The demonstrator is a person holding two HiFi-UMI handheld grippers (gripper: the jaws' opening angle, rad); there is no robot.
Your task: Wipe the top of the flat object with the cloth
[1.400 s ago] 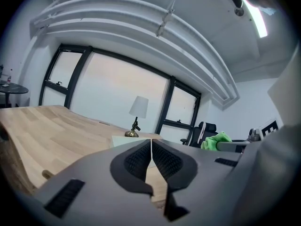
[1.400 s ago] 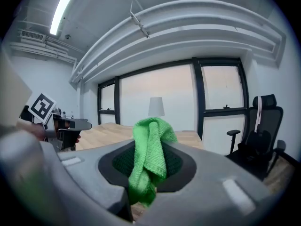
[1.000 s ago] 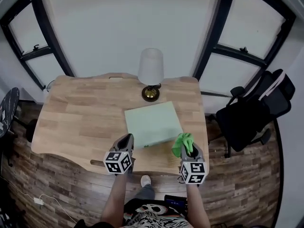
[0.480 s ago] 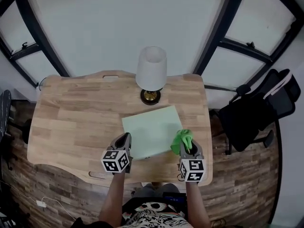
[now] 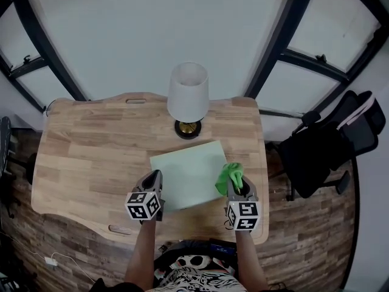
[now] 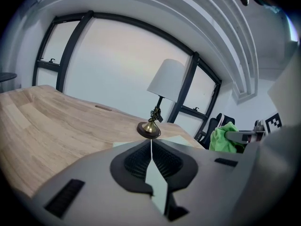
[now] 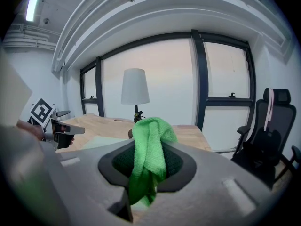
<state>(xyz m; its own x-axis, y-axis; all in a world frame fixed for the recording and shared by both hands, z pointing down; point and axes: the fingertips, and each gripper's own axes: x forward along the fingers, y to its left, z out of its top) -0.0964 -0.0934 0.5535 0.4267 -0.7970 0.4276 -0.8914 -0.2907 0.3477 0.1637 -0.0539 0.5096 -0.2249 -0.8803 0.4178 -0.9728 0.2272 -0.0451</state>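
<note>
A pale green flat sheet [image 5: 188,174] lies on the wooden table [image 5: 91,157], in front of the lamp. My right gripper [image 5: 236,186] is shut on a bright green cloth [image 5: 230,176], which bunches up at the sheet's right edge. In the right gripper view the cloth [image 7: 148,147] fills the jaws of the right gripper [image 7: 148,163] and hangs down between them. My left gripper [image 5: 154,178] is at the sheet's near left corner, its jaws shut on nothing. In the left gripper view the left gripper [image 6: 151,147] points toward the lamp, with the sheet [image 6: 159,185] under it.
A table lamp [image 5: 188,96] with a white shade and brass base stands just behind the sheet. A black office chair [image 5: 322,151] is off the table's right side. Windows line the far wall. A white cable [image 5: 51,259] lies on the floor at the left.
The head view has shifted, so the table sits lower in the picture. The cloth in the right gripper has come closer to the sheet's right edge. Both grippers keep their states.
</note>
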